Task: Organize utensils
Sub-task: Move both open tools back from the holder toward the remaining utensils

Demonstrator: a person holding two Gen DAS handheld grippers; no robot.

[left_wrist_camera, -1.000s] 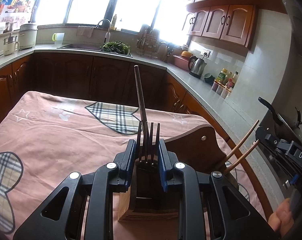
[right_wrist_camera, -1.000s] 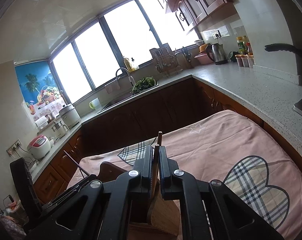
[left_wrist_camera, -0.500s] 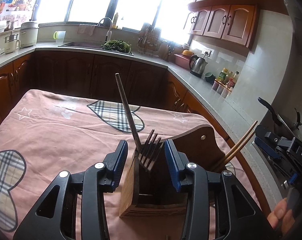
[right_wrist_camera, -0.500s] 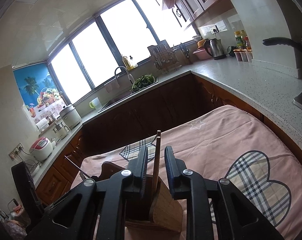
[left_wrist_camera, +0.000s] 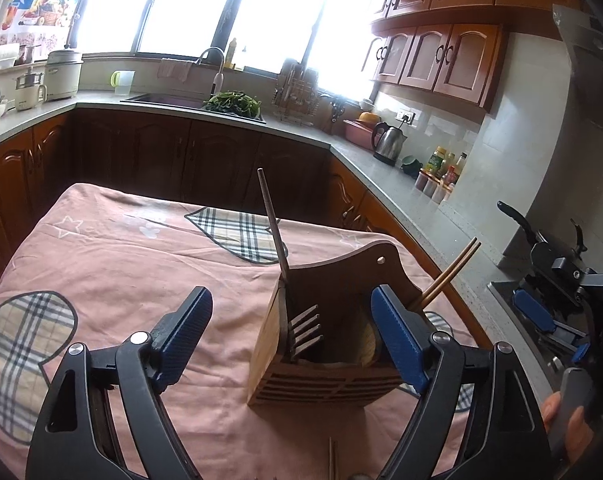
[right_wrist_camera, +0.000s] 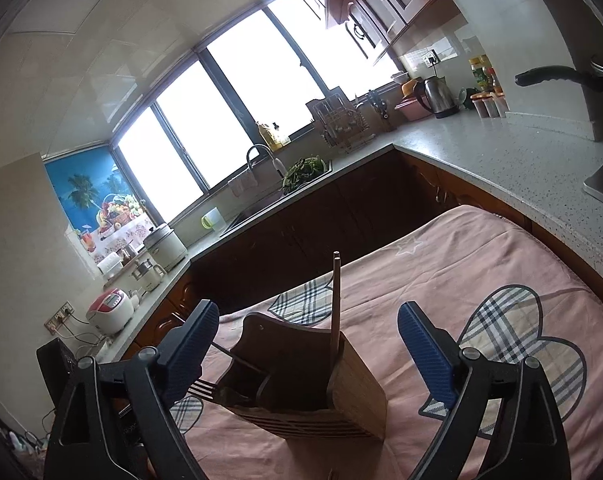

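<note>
A wooden utensil holder (left_wrist_camera: 325, 376) stands on the pink tablecloth (left_wrist_camera: 121, 264). In it are a dark fork (left_wrist_camera: 303, 328), tines up and leaning, a long dark handle (left_wrist_camera: 272, 224) and a pair of chopsticks (left_wrist_camera: 449, 274). My left gripper (left_wrist_camera: 291, 334) is open wide and empty, its blue pads either side of the holder. In the right wrist view the holder (right_wrist_camera: 321, 392) holds the upright chopsticks (right_wrist_camera: 335, 300) and the fork (right_wrist_camera: 203, 390). My right gripper (right_wrist_camera: 313, 348) is open wide and empty above the holder. It also shows at the left wrist view's right edge (left_wrist_camera: 541, 320).
Kitchen counters (left_wrist_camera: 221, 114) wrap around the table, with a sink (left_wrist_camera: 169, 100), a kettle (left_wrist_camera: 389, 144), condiment bottles (left_wrist_camera: 441, 168) and a stove with a pan handle (left_wrist_camera: 517, 220) at the right. Another utensil tip (left_wrist_camera: 332, 458) lies at the near table edge.
Both grippers opened wide and drew back. The left let go of the fork, which dropped and leans in the holder. The right let go of the chopsticks, which stand in the holder.
</note>
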